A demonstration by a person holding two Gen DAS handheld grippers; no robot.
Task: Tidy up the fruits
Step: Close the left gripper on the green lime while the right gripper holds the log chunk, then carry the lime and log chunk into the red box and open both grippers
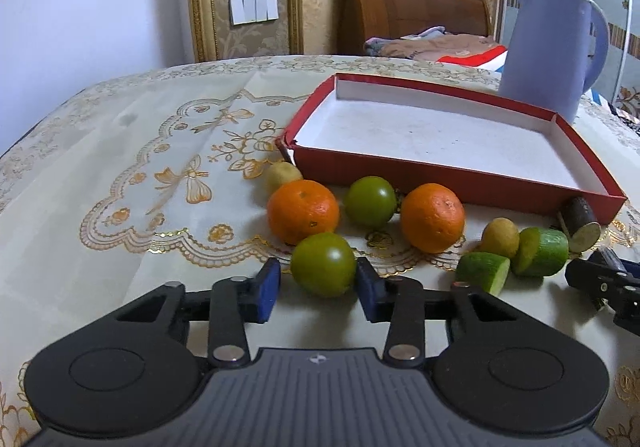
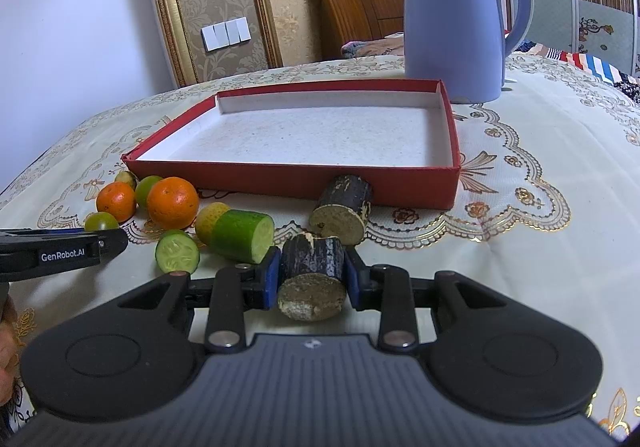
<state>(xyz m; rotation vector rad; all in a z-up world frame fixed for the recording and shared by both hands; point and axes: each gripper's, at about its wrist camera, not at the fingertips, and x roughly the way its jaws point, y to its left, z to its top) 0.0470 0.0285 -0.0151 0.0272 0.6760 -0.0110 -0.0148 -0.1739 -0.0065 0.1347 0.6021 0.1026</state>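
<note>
A round green fruit point(image 1: 323, 265) lies on the tablecloth between the blue pads of my left gripper point(image 1: 318, 279). The right pad touches it and a gap shows at the left pad, so the jaws are open. Behind it lie two oranges point(image 1: 303, 213) point(image 1: 433, 217) and another green fruit point(image 1: 371, 201). My right gripper point(image 2: 310, 267) is shut on a dark-barked cane chunk point(image 2: 312, 279). A second cane chunk point(image 2: 344, 207) leans against the red box point(image 2: 280, 177), which is empty with a white floor.
Two cucumber pieces point(image 2: 244, 235) point(image 2: 178, 251) and a small yellow fruit point(image 2: 210, 221) lie between the grippers. A lilac kettle point(image 2: 452, 27) stands behind the box's right corner. The floral cloth point(image 1: 140, 151) stretches left of the box.
</note>
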